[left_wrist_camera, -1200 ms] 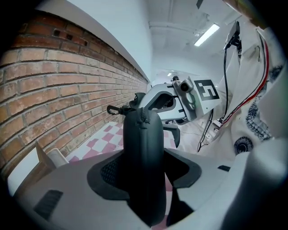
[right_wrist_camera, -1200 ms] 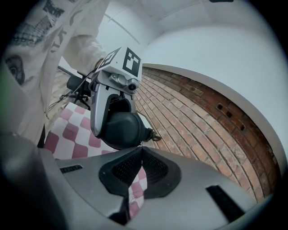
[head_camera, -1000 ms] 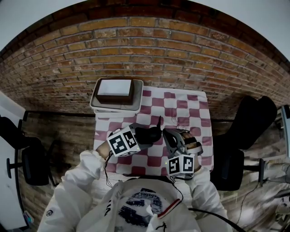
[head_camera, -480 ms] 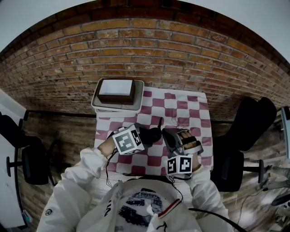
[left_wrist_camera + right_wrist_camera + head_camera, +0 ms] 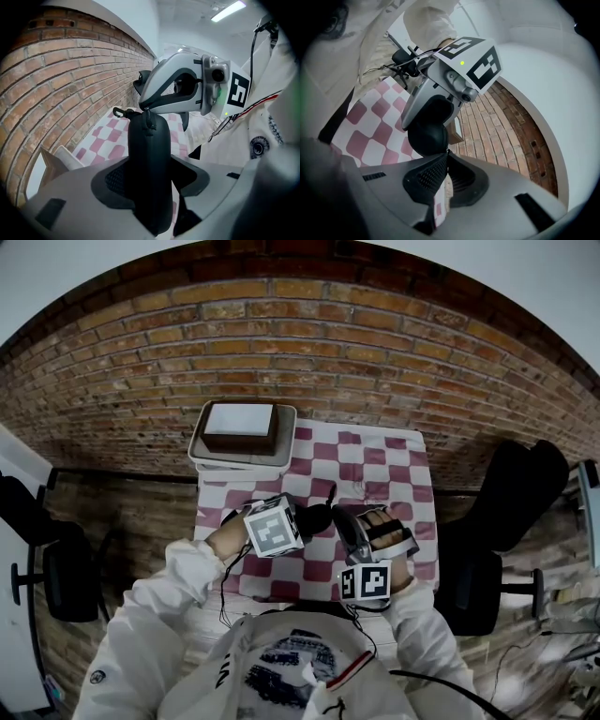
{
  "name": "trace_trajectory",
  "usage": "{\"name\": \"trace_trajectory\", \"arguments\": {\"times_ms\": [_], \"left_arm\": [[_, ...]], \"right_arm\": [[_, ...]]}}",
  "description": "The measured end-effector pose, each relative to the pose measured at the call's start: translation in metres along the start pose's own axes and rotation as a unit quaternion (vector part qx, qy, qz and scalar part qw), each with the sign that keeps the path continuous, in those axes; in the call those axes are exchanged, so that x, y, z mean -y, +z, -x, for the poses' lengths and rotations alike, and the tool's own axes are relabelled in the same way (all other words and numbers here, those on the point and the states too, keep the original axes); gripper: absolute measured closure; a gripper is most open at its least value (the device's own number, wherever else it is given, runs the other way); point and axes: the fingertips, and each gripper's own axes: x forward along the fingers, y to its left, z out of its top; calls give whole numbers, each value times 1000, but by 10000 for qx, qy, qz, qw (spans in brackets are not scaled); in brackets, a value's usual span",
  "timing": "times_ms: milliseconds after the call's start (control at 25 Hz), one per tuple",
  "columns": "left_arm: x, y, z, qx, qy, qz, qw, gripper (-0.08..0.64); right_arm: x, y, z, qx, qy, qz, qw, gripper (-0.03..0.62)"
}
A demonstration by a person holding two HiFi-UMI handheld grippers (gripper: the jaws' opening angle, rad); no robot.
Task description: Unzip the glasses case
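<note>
Brick wall point(image 5: 300, 362) behind a table spread with a red-and-white checked cloth point(image 5: 375, 465); black chairs point(image 5: 520, 488) stand to either side. The person's white jacket point(image 5: 150, 634) bears a chest print too small to read. At the cloth's far left corner, a pale tray point(image 5: 289, 432) carries a brown box point(image 5: 234, 442) with a white filling. Each gripper's cube shows black-and-white square markers. Left gripper point(image 5: 151, 178): jaws clamped on the black glasses case point(image 5: 147, 140), which is held above the near part of the cloth, between the two grippers. Right gripper point(image 5: 446, 155): jaws pressed together at the case's end, by the zip pull point(image 5: 149, 123); whether they pinch the pull cannot be told. A small loop point(image 5: 119, 111) projects from the case's top.
</note>
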Motion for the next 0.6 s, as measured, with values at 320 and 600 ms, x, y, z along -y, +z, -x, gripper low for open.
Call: {"name": "trace_trajectory", "arguments": {"times_ms": [320,600], "left_arm": [[-2,-8,-8,-436,114,10,9990,314],[-7,-14,-11,-560,170,29,9983,314]], "right_arm": [[-9,4,-6,-208,-64,831,9963,577],[-11,8,-11,-248,-68,1056,9941,577]]}}
